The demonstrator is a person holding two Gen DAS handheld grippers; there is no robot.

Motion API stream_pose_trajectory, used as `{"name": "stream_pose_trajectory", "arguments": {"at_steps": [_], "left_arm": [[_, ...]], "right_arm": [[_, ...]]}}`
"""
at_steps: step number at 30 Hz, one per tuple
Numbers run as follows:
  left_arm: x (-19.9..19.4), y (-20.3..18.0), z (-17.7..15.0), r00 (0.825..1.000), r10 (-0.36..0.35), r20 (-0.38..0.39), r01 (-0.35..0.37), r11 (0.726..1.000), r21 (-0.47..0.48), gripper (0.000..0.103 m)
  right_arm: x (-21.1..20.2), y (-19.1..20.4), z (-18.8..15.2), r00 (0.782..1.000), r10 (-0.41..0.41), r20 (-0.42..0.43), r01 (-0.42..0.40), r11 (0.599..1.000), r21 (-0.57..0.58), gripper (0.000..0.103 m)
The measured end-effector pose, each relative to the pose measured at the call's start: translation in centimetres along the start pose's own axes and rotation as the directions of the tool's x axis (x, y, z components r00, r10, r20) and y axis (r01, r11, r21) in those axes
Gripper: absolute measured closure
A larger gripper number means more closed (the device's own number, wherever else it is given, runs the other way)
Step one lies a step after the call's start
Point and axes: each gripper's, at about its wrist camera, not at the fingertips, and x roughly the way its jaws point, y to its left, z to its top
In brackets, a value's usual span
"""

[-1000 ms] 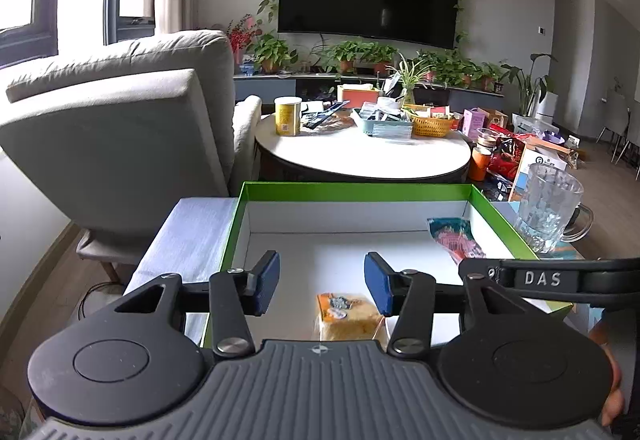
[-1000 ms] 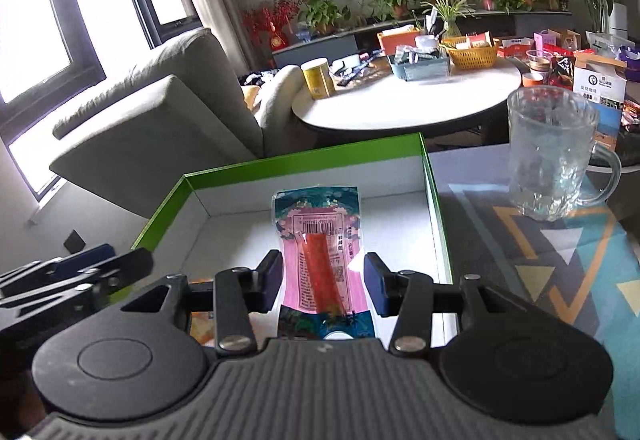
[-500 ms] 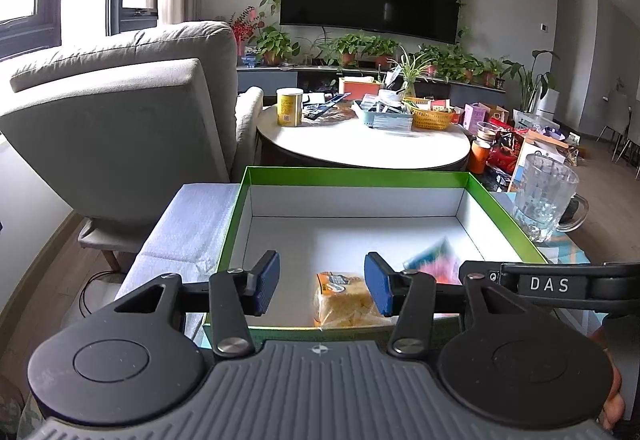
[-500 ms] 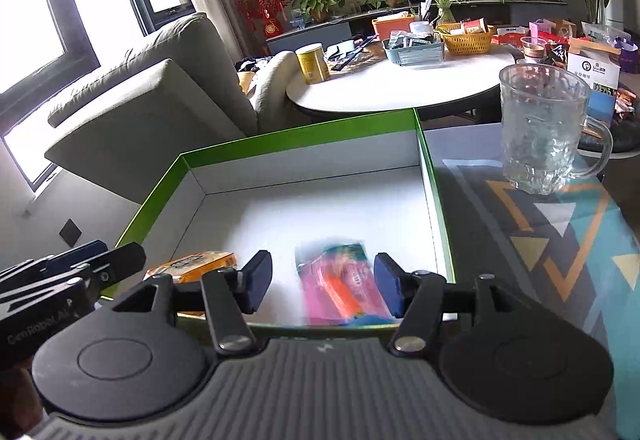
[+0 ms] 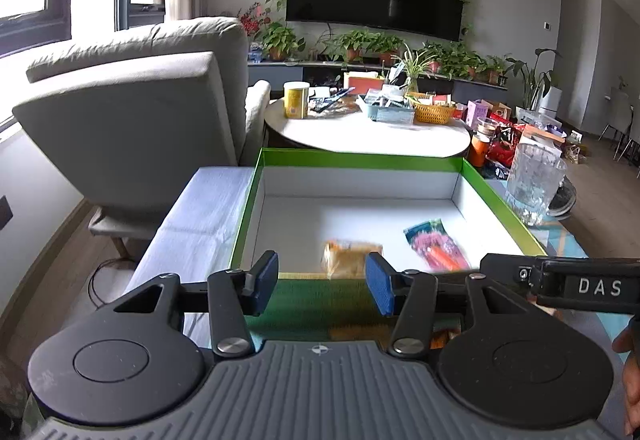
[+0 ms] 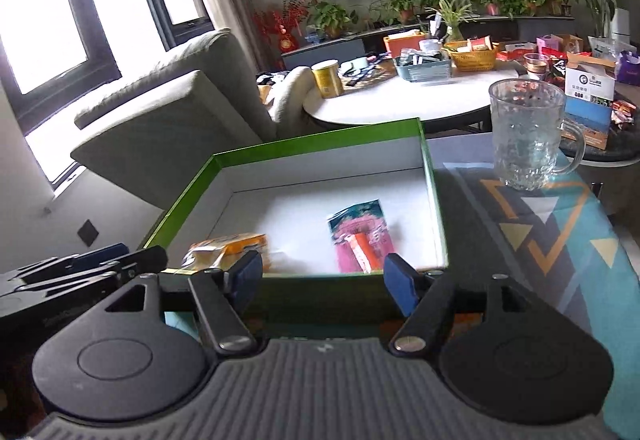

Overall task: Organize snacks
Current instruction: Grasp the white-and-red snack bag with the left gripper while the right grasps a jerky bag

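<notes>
The green box (image 5: 362,157) with its white inside sits open on the patterned table, and everything else places itself around it. A glass mug (image 6: 527,133) stands just outside its right wall. Inside, near the front wall, lie the orange snack pack (image 5: 352,258) to the left and the pink snack packet (image 6: 358,236) to its right. The left gripper (image 5: 322,283) hangs before the front wall, jaws apart and empty. The right gripper (image 6: 323,278), alongside, is opening with nothing between its jaws.
</notes>
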Motion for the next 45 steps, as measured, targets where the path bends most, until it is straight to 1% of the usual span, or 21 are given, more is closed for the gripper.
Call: {"name": "stream_pose_trajectory", "arguments": {"at_steps": [4, 9, 11, 15, 20, 22, 24, 27, 30, 32, 35, 37, 38, 42, 45], "left_arm": [[-0.9, 0.0, -0.9, 1.0, 0.011, -0.019, -0.011, 1.0, 0.007, 0.057], [-2.2, 0.2, -1.6, 0.999, 0.022, -0.029, -0.022, 1.0, 0.018, 0.057], [-2.7, 0.2, -1.9, 0.999, 0.024, -0.03, -0.023, 1.0, 0.018, 0.057], [-3.3, 0.5, -2.9, 0.998, 0.034, -0.046, -0.033, 0.999, 0.018, 0.056], [-3.9, 1.2, -4.2, 0.996, 0.033, -0.086, -0.033, 0.999, -0.001, 0.056], [-4.3, 1.3, -4.6, 0.995, 0.02, -0.099, -0.02, 1.0, 0.003, 0.056], [-4.8, 1.0, -5.1, 0.994, -0.002, -0.106, 0.003, 1.0, 0.017, 0.056], [-5.5, 0.1, -5.6, 0.991, -0.063, -0.121, 0.07, 0.996, 0.054, 0.056], [-5.7, -1.5, -6.1, 0.984, -0.115, -0.135, 0.13, 0.985, 0.115, 0.054], [-5.2, -2.6, -6.6, 0.982, -0.113, -0.15, 0.135, 0.98, 0.146, 0.054], [-4.5, -3.7, -6.7, 0.983, -0.096, -0.154, 0.123, 0.976, 0.179, 0.054], [-4.1, -4.4, -6.7, 0.978, -0.112, -0.176, 0.145, 0.97, 0.194, 0.054], [-3.9, -4.5, -6.7, 0.976, -0.114, -0.187, 0.15, 0.969, 0.195, 0.054], [-2.5, -4.5, -7.0, 0.967, -0.084, -0.241, 0.131, 0.974, 0.183, 0.053], [-2.0, -4.3, -7.2, 0.959, -0.095, -0.267, 0.14, 0.978, 0.154, 0.053]], "right_arm": [[-0.1, 0.6, -1.4, 0.998, 0.038, -0.057, -0.038, 0.999, 0.004, 0.029], [0.4, 1.2, -3.0, 0.99, 0.037, -0.133, -0.039, 0.999, -0.016, 0.029], [0.0, 1.3, -3.7, 0.99, 0.04, -0.132, -0.044, 0.999, -0.027, 0.029], [-1.2, 1.9, -5.0, 0.99, 0.046, -0.133, -0.059, 0.994, -0.095, 0.029], [-2.5, 2.3, -7.0, 0.98, 0.068, -0.188, -0.099, 0.982, -0.159, 0.029], [-3.5, 2.3, -7.6, 0.981, 0.066, -0.182, -0.097, 0.981, -0.17, 0.029], [-4.5, 1.8, -7.6, 0.984, 0.07, -0.163, -0.094, 0.985, -0.143, 0.029], [-6.1, 0.9, -7.7, 0.989, 0.079, -0.128, -0.089, 0.993, -0.081, 0.028], [-7.4, -0.1, -8.0, 0.991, 0.055, -0.121, -0.061, 0.997, -0.051, 0.025], [-7.5, -0.2, -8.2, 0.992, 0.031, -0.123, -0.039, 0.998, -0.058, 0.025], [-7.6, -0.5, -8.4, 0.992, 0.012, -0.122, -0.019, 0.998, -0.057, 0.024], [-7.6, -0.5, -8.4, 0.993, 0.011, -0.119, -0.018, 0.998, -0.055, 0.024], [-7.5, -0.5, -8.4, 0.993, 0.011, -0.119, -0.018, 0.998, -0.057, 0.023], [-7.5, -0.6, -8.6, 0.993, 0.01, -0.115, -0.018, 0.998, -0.062, 0.021], [-7.6, -0.6, -8.6, 0.993, 0.02, -0.112, -0.027, 0.998, -0.063, 0.02]]}}
